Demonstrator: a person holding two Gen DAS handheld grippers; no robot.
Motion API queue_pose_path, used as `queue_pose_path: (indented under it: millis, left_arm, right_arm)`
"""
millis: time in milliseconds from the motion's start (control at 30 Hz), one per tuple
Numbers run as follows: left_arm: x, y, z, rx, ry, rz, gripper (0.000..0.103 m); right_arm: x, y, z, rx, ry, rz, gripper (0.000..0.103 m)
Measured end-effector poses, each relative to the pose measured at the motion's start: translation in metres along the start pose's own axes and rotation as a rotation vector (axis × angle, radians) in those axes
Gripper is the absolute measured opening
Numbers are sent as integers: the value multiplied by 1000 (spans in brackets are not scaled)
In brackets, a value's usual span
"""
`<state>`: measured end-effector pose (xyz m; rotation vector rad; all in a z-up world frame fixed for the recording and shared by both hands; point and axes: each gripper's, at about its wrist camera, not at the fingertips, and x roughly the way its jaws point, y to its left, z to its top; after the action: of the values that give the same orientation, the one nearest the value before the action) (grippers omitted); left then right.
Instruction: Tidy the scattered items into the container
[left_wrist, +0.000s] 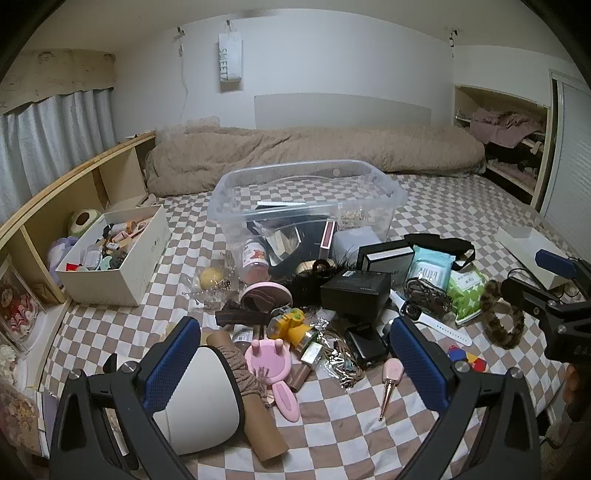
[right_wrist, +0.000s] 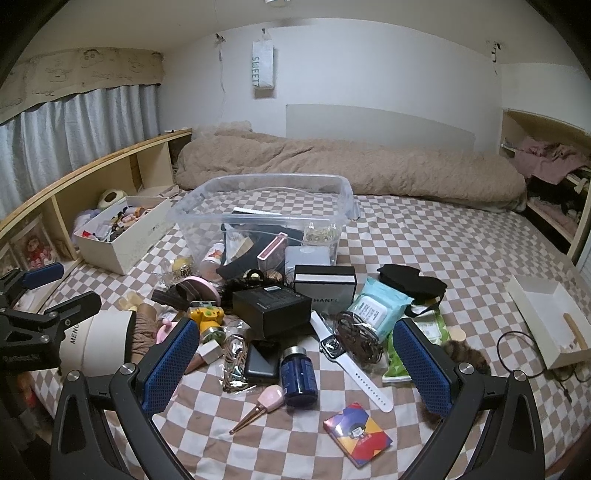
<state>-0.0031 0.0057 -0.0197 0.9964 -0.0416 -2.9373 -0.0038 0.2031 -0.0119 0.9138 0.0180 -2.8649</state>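
Note:
A clear plastic bin (left_wrist: 306, 199) (right_wrist: 266, 206) stands mid-bed with several items inside. In front of it lies a scattered pile: a black box (left_wrist: 354, 291) (right_wrist: 273, 306), a white smartwatch (left_wrist: 432, 317) (right_wrist: 347, 362), a blue bottle (right_wrist: 299, 376), a pink comb (left_wrist: 269, 358), a pink-and-gold tool (right_wrist: 258, 406) and a colourful card pack (right_wrist: 357, 434). My left gripper (left_wrist: 295, 362) hovers open over the pile's near left, beside a white tub (left_wrist: 199, 398). Over the near middle hangs my right gripper (right_wrist: 295, 365), open and holding nothing.
A white cardboard box (left_wrist: 114, 254) full of small things sits left of the bin, by the wooden shelf (left_wrist: 74, 184). A beige duvet (left_wrist: 314, 147) lies across the back. A shallow white tray (right_wrist: 546, 317) and a black cable (right_wrist: 517, 347) are at the right.

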Motion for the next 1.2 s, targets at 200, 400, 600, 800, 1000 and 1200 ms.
queue_pose_path:
  millis: [200,400,600,800,1000,1200]
  left_arm:
    - [12,-8,-1,27,51,-19,103]
    - [24,-16,-6,42,113,-41,103]
    - [32,-18,-5,51,143,-31,103]
    - [43,-11,-2,49,167,-17,103]
    - [55,2,4,39,180,3,103]
    - [64,11,4,18,195,7,103]
  right_arm:
    - [13,-4,-8,9,34,-5,103]
    - [27,-17,-20,46,72,27,103]
    - [44,-29,-31,75,116,35,103]
    - [58,-43,-38,119,135,63,103]
    - [67,-60,-43,196,106,54,103]
    - [75,-84,-50,318,27,218,103]
